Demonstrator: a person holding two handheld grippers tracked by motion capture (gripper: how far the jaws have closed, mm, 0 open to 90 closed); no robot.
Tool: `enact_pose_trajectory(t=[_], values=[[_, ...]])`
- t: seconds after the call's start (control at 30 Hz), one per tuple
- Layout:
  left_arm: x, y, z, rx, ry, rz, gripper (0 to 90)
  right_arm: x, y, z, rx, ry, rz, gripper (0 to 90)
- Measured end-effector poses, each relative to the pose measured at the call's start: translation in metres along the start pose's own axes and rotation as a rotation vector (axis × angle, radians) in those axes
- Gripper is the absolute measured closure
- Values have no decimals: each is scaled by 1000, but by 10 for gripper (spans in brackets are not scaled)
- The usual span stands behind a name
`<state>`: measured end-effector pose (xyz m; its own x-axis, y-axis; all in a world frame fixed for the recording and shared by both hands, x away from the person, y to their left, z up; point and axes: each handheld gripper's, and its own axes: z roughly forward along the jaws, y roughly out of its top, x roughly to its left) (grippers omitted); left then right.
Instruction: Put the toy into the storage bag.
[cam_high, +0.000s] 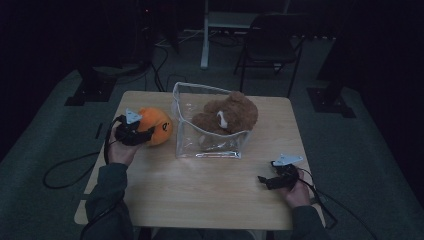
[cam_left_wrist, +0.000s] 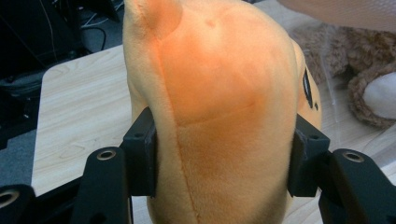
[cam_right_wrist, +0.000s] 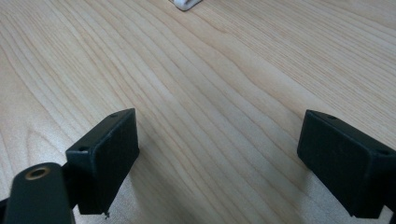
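An orange plush toy (cam_high: 156, 126) with black face marks sits at the table's left side, just left of a clear plastic bag (cam_high: 210, 145). My left gripper (cam_high: 145, 134) is shut on the orange plush toy (cam_left_wrist: 219, 116); both pads press into its sides. A brown teddy bear (cam_high: 227, 116) lies inside the clear bag, and part of the teddy bear (cam_left_wrist: 364, 84) is visible beyond the orange toy. My right gripper (cam_high: 265, 181) rests low over the wood at the right front, open, with bare table between its pads (cam_right_wrist: 105, 156).
The wooden table (cam_high: 210, 195) has free surface in front of the bag. A black folding chair (cam_high: 270, 45) and a white desk leg (cam_high: 205, 35) stand behind the table. Cables trail off both sides onto the floor.
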<state>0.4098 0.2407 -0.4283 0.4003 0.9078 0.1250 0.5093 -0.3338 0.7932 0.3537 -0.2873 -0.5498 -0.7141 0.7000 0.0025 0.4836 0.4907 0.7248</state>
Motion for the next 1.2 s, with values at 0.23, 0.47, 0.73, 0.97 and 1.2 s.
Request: enact_pose_trajectory(t=[0.23, 0.47, 0.73, 0.97, 1.2], values=[[-3, 5, -8, -18, 7, 18, 412, 0, 0, 0, -1, 0, -1, 120], [-5, 9, -15, -37, 22, 33, 412, 0, 0, 0, -1, 0, -2, 120], [-7, 13, -22, -57, 28, 44, 412, 0, 0, 0, -1, 0, -2, 120], [-9, 17, -28, -72, 35, 54, 412, 0, 0, 0, -1, 0, -1, 120], [-10, 21, -32, -82, 41, 65, 412, 0, 0, 0, 0, 0, -1, 120]])
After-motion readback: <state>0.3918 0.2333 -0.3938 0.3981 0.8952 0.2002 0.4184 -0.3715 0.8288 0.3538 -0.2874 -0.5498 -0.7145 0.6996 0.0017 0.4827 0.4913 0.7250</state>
